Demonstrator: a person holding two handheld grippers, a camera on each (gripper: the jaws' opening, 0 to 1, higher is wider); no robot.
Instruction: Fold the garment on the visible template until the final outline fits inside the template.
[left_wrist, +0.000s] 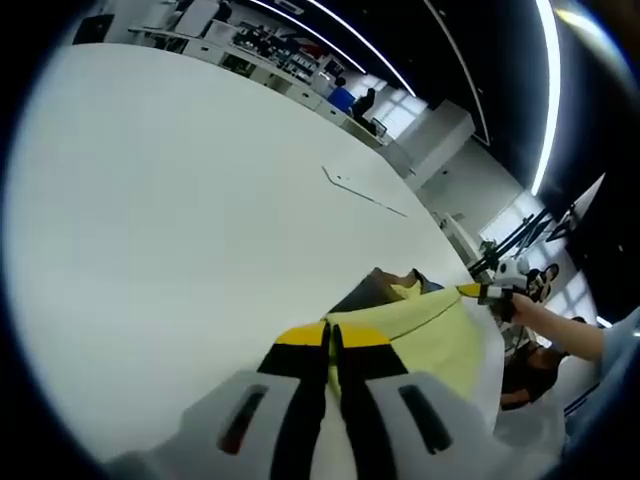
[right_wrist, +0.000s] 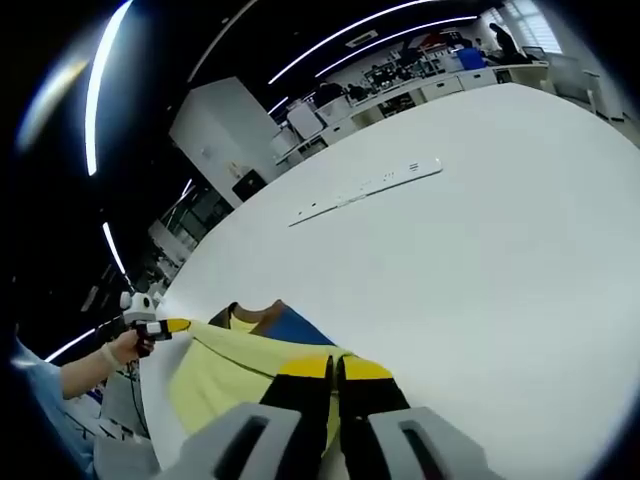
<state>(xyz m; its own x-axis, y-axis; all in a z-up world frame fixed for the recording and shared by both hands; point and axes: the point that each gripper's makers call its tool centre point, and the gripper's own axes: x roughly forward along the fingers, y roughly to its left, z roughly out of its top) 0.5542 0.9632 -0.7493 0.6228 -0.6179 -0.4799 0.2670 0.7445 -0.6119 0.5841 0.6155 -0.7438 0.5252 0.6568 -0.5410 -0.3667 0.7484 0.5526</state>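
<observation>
A pale yellow garment (left_wrist: 430, 330) with a brown and blue part (left_wrist: 385, 285) is stretched between both grippers over the white table (left_wrist: 180, 230). My left gripper (left_wrist: 331, 338) is shut on one edge of it. The right gripper (left_wrist: 478, 291) pinches the far corner, with a hand (left_wrist: 530, 312) behind it. In the right gripper view, my right gripper (right_wrist: 336, 368) is shut on the yellow garment (right_wrist: 235, 370), whose blue part (right_wrist: 290, 325) lies beyond. The left gripper (right_wrist: 175, 326) holds the opposite corner at the left. A thin white strip (right_wrist: 365, 190) lies farther out on the table (right_wrist: 480, 270).
The same thin strip (left_wrist: 362, 192) lies on the table ahead in the left gripper view. Desks with equipment (right_wrist: 420, 85) and people stand beyond the far table edge. A person's blue sleeve (right_wrist: 45, 400) is at the lower left. Light strips run overhead.
</observation>
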